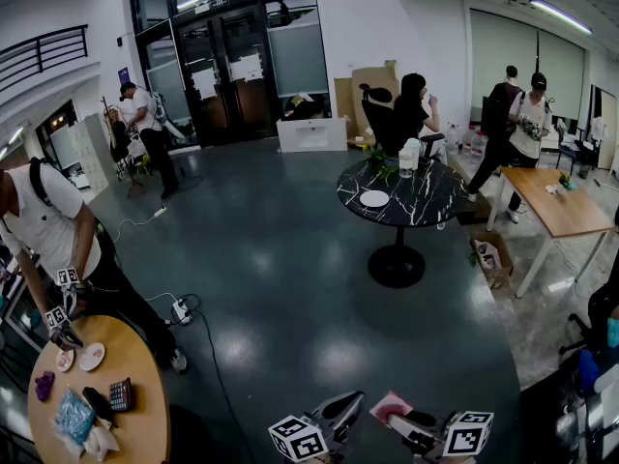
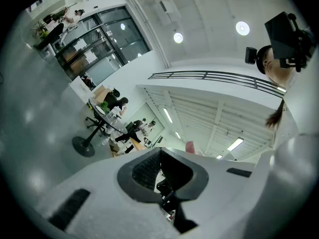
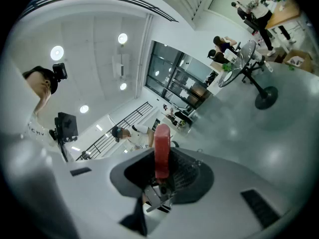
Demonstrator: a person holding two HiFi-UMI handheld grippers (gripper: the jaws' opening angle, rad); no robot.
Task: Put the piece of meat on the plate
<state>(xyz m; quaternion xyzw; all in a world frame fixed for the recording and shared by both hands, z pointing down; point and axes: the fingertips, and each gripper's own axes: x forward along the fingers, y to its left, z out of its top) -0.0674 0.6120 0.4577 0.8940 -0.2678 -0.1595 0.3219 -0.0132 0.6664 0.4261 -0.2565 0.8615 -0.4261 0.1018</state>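
Open floor (image 1: 290, 288) to black table (image 1: 426, 211); containers (image 1: 409, 156), plant (image 1: 378, 159) behind plate (image 1: 374, 198).

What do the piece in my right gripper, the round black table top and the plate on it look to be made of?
The piece of meat is a smooth, matte red-pink slab with rounded edges, likely a plastic or rubber prop. The round table top is black with white veins: marble or a marble-look laminate. The plate is plain white, ceramic or plastic; too small to tell.

Glossy dark floor (image 1: 290, 278), veined marble-look tabletop (image 1: 426, 206), wooden round table (image 1: 145, 414), smooth red meat (image 3: 162, 151)
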